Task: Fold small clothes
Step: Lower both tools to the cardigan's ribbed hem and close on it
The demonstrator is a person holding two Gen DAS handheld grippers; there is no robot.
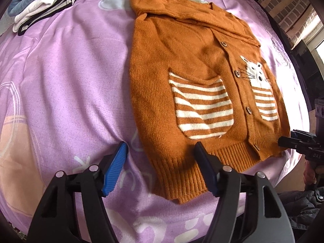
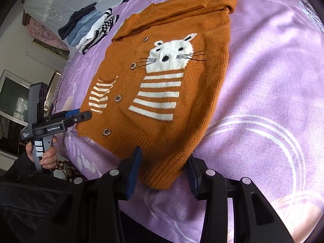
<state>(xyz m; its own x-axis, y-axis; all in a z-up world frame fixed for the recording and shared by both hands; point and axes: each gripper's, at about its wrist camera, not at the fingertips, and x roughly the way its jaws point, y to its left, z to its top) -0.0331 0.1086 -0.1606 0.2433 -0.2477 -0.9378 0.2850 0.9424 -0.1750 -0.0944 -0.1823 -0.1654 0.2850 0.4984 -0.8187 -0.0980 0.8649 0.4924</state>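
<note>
An orange knit cardigan (image 1: 182,60) with striped pockets, wooden buttons and a white cat face lies flat on the purple bedspread (image 1: 70,70), both sleeves folded across its top. It also shows in the right wrist view (image 2: 162,81). My left gripper (image 1: 160,151) is open, its jaws either side of the cardigan's near left hem corner, just above it. My right gripper (image 2: 164,158) is open, its jaws astride the near right hem corner. The left gripper also shows in the right wrist view (image 2: 81,116) at the hem's left end.
A stack of folded clothes (image 1: 42,4) in blue, white and black stripes lies at the far left of the bed; it also shows in the right wrist view (image 2: 87,30). A brick wall (image 1: 291,12) and window are at the far right. The bed edge runs close below the grippers.
</note>
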